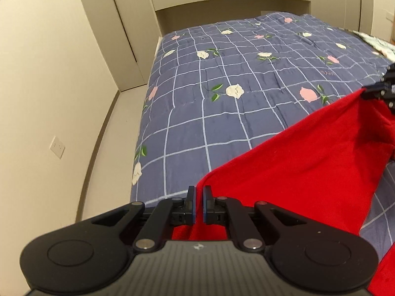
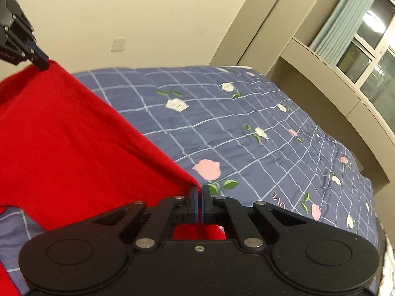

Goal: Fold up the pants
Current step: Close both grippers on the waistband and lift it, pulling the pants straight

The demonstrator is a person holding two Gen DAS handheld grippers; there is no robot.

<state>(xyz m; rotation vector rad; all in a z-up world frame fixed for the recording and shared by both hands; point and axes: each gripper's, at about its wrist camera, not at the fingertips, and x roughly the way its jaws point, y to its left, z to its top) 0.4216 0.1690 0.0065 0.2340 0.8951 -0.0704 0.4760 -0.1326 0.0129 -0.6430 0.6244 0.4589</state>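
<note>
Across the lower right of the left view and the left half of the right view: pants (image 1: 308, 162), one item, red, soft knit or fleece by the look of it, held up and stretched between two grippers above a bed.

Left gripper (image 1: 199, 204): fingers narrowed to a slim gap, pinching one corner of the red cloth, which also bunches beneath them.

Right gripper (image 2: 199, 206): fingers nearly together, clamped on the opposite corner; the cloth edge runs taut from here to the upper left of the right view.

Bedspread (image 1: 222, 123): blue, white grid lines, pink and white flowers; fills the middle of both views. The lower part of the pants hangs toward it; whether it touches cannot be told.

Handling, as judged: light, limp, not fragile or slippery; sags wherever unsupported and will crease where it bends. Best held at corners or along a hem, both holds level and tensioned, so the fold lands flat.

Also present: wall socket (image 1: 57, 146), lower left; window curtain (image 2: 345, 12), upper right.
</note>
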